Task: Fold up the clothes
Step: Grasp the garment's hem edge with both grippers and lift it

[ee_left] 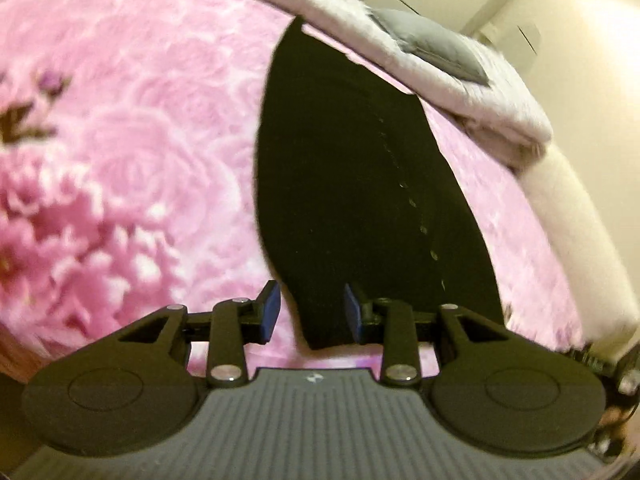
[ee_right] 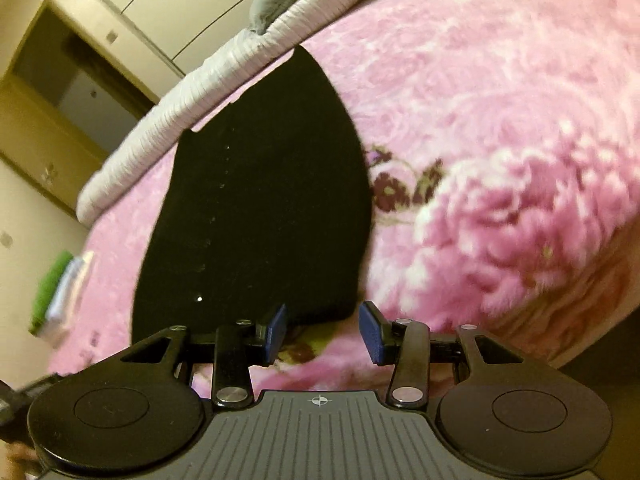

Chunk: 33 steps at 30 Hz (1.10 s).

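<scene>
A black garment with a row of small pale buttons lies flat on a pink rose-patterned blanket. In the left wrist view its near corner tapers to a point between the blue pads of my left gripper. The jaws stand apart, and the left pad is clear of the cloth. In the right wrist view the same garment spreads ahead and to the left. My right gripper is open just past its near edge, with only the pink blanket showing between the pads. Its left pad overlaps the hem.
A white fluffy rolled quilt with a grey pillow on it runs along the bed's far side. Cream wardrobe doors stand behind. A green and white stack sits at the bed's left edge.
</scene>
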Tool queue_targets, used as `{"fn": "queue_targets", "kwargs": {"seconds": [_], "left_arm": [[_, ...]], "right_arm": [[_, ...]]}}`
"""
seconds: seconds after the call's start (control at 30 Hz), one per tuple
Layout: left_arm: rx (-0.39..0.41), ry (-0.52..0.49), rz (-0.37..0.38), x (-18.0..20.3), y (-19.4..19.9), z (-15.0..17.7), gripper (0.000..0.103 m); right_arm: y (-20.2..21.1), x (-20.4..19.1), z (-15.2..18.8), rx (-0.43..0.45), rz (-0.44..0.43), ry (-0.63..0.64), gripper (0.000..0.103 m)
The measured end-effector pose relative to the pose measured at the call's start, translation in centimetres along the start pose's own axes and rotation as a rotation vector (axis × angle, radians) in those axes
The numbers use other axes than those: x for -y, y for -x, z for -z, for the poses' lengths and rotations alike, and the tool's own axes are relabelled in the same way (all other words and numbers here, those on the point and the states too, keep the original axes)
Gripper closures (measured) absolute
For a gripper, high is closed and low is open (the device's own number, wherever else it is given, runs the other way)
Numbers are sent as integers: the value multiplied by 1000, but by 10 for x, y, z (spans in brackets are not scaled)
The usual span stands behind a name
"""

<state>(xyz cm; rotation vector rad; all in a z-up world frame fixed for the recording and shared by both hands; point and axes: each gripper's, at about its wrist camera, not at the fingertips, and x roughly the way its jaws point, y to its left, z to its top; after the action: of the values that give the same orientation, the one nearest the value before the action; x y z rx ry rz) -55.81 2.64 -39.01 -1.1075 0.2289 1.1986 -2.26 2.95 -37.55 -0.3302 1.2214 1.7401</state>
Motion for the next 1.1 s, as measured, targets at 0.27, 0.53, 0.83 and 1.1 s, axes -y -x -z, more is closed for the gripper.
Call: {"fn": "queue_targets", "kwargs": {"seconds": [0.27,0.53,0.83,1.1], "left_arm": [[-6,264,77,-31,-40,-2,72],[-9,299,190,-30,-69,-12,71],[-24,296,272,-34,-77,1,94],[-34,270,235,-28,-79,-6,95]], "right_arm": [[-33,37,-40,-85,-85,-204,59],[-69,55,-68,-172,-221,-288,59],[-67,66,-60,-151,-334,-324,59],[-72,57,-64,-119,-247,-307,92]]}}
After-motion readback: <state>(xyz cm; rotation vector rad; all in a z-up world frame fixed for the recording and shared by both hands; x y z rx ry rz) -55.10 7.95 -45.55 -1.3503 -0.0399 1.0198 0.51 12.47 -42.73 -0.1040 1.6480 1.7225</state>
